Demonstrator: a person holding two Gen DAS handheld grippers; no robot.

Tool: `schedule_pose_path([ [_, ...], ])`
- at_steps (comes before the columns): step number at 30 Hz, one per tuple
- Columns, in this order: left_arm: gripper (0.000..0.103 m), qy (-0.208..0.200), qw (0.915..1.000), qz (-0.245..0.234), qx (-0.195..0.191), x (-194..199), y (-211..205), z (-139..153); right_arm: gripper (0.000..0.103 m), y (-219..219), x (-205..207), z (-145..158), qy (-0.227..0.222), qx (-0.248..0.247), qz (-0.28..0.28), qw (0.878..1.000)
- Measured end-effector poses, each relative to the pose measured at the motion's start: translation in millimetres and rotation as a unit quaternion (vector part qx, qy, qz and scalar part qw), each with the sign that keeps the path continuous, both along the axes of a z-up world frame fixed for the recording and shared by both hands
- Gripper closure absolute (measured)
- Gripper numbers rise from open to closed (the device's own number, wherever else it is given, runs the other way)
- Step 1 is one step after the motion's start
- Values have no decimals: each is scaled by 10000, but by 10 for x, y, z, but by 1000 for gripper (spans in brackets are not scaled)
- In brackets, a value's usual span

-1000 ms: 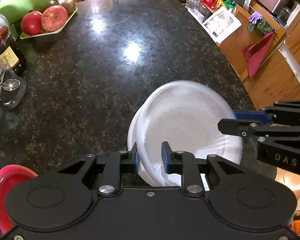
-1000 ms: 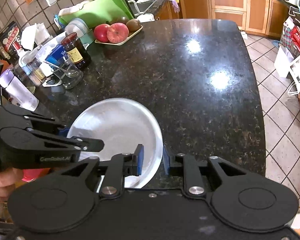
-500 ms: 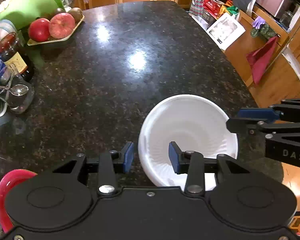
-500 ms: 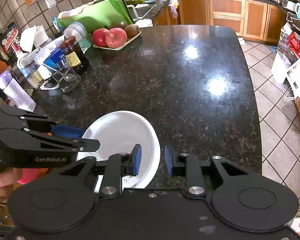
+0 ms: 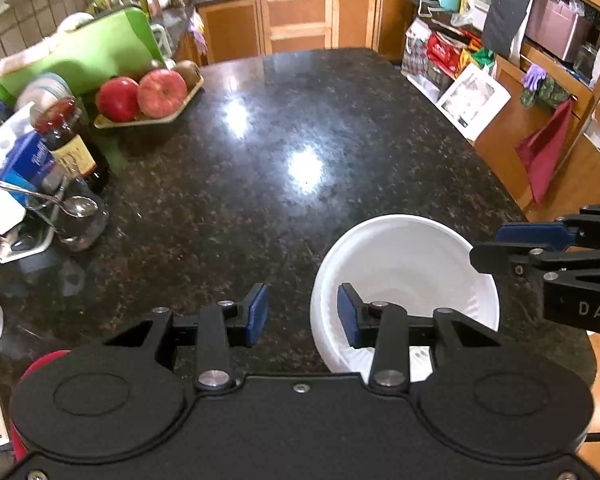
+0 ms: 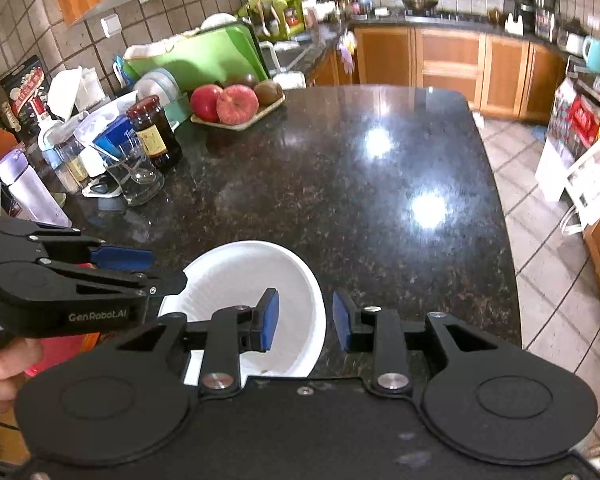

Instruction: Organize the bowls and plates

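A white bowl (image 5: 408, 276) sits on the dark granite counter (image 5: 260, 168) near its front edge; it also shows in the right wrist view (image 6: 252, 284). My left gripper (image 5: 302, 314) is open, with its right finger over the bowl's left rim and its left finger over bare counter. My right gripper (image 6: 306, 318) is open, with its left finger over the bowl's right side and its right finger outside the rim. Neither holds anything. A red plate (image 5: 40, 364) shows at the lower left, mostly hidden behind the left gripper.
A tray of apples (image 5: 148, 96), a dark jar (image 5: 72, 140), a glass with a spoon (image 5: 72, 216) and a green cutting board (image 5: 80, 56) crowd the counter's left side. The counter's right edge drops to the tiled floor (image 6: 548, 240).
Both grippers have opened and let go of the white bowl, which tipped from tilted to flat on the counter. Both grippers have drawn back and lifted slightly.
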State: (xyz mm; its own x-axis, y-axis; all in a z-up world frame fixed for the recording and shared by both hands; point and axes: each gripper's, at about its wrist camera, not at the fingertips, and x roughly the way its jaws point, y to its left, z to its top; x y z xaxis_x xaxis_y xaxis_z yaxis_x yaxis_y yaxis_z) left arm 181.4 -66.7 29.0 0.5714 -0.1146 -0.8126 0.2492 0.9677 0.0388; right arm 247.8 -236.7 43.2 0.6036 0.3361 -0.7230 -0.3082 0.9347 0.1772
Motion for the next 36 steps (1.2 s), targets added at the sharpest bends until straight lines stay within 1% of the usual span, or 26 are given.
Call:
schedule_pose_path([
  [3, 54, -128, 9999, 73, -34, -47, 23, -8, 68, 2, -76, -25, -196, -15, -15, 9998],
  [5, 54, -201, 9997, 114, -70, -72, 40, -13, 65, -4, -122, -36, -321, 1, -33, 9995],
  [10, 54, -606, 9979, 232, -56, -188, 71, -17, 53, -23, -268, -65, -729, 43, -140, 9972],
  [11, 53, -696, 9972, 252, -38, -211, 69, -18, 52, -25, -294, -74, -808, 30, -187, 9966],
  [13, 46, -857, 9958, 317, -45, -260, 72, -26, 52, -26, -328, -97, -916, -21, -284, 9954],
  [15, 45, -945, 9949, 336, -111, -300, 82, -40, 51, -38, -349, -119, -970, -35, -381, 9945],
  [20, 44, -839, 9954, 282, -357, -334, 123, -82, 51, -77, -359, -174, -926, 161, -550, 9940],
  [24, 44, -850, 9944, 531, -347, -335, 188, -97, 51, -87, -344, -213, -842, 407, -707, 9931],
  [26, 42, -881, 9936, 606, -360, -358, 221, -108, 51, -64, -336, -243, -785, 491, -725, 9931],
  [27, 38, -887, 9935, 597, -378, -369, 231, -111, 51, -61, -338, -255, -756, 531, -731, 9930],
  [28, 38, -889, 9937, 565, -374, -378, 232, -118, 51, -58, -331, -270, -723, 577, -737, 9930],
  [31, 38, -862, 9950, 444, -258, -385, 200, -144, 51, -41, -328, -298, -684, 606, -717, 9932],
  [36, 38, -851, 9958, 262, -199, -409, 121, -178, 51, -36, -333, -322, -707, 553, -701, 9935],
])
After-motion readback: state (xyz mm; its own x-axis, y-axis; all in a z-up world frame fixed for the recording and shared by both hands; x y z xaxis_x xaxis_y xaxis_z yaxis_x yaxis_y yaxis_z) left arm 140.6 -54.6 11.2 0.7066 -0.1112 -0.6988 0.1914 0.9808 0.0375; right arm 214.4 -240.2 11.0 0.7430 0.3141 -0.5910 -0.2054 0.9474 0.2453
